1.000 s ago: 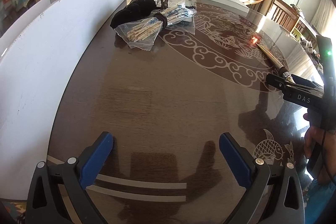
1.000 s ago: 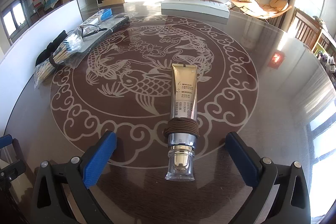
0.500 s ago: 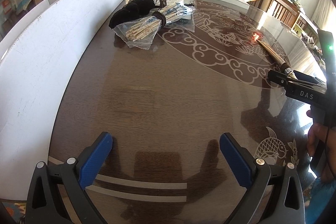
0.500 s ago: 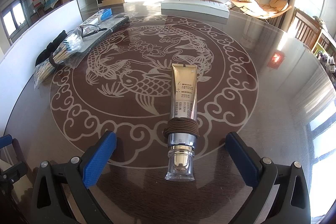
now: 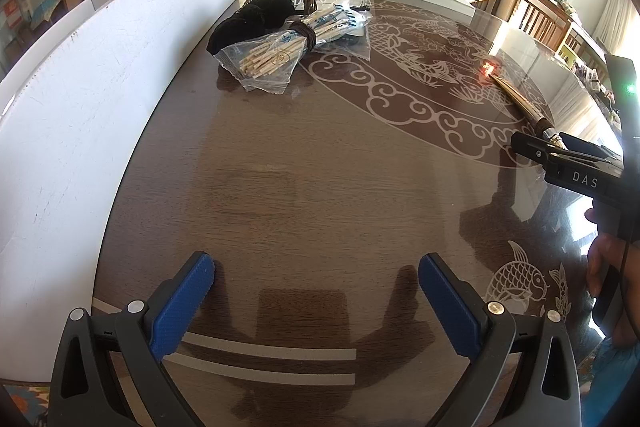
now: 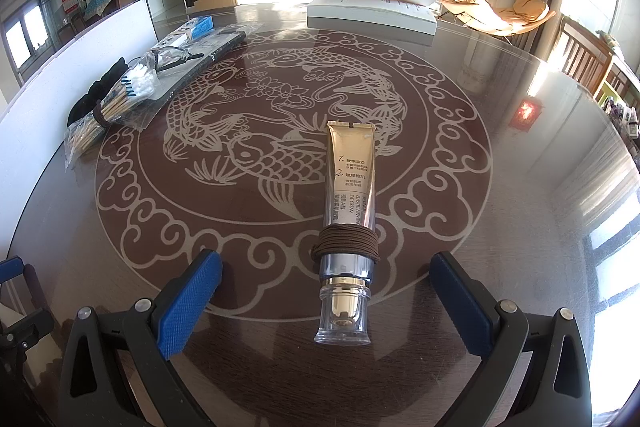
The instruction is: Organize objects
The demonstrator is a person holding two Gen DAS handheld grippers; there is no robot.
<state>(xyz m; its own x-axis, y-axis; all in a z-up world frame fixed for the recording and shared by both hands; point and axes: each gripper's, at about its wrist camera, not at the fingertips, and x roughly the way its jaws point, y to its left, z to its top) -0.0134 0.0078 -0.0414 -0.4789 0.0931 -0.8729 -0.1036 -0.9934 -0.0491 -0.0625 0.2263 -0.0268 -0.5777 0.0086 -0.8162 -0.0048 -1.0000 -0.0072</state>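
Note:
A gold cream tube (image 6: 350, 187) with a clear cap lies on the dark table, a brown hair tie (image 6: 345, 245) wound around its neck. My right gripper (image 6: 326, 281) is open, its blue pads on either side of the cap end, not touching. The tube (image 5: 520, 101) shows edge-on at the right of the left wrist view. My left gripper (image 5: 316, 291) is open over bare wood, nothing between its fingers. A bag of cotton swabs (image 5: 288, 45) bound with a brown tie lies far ahead, also the swab bag (image 6: 116, 99) at left in the right wrist view.
A white board (image 5: 80, 99) stands along the table's left side. A black cloth (image 5: 252, 19) and plastic packets sit behind the swabs. A white box (image 6: 372, 13) rests at the far edge. A person's hand (image 5: 608, 267) holds the right gripper's handle. Chairs stand beyond the table.
The left wrist view has shifted slightly, the swab bag and the right gripper's body sitting a touch lower and further left. The right gripper and the tube have not moved.

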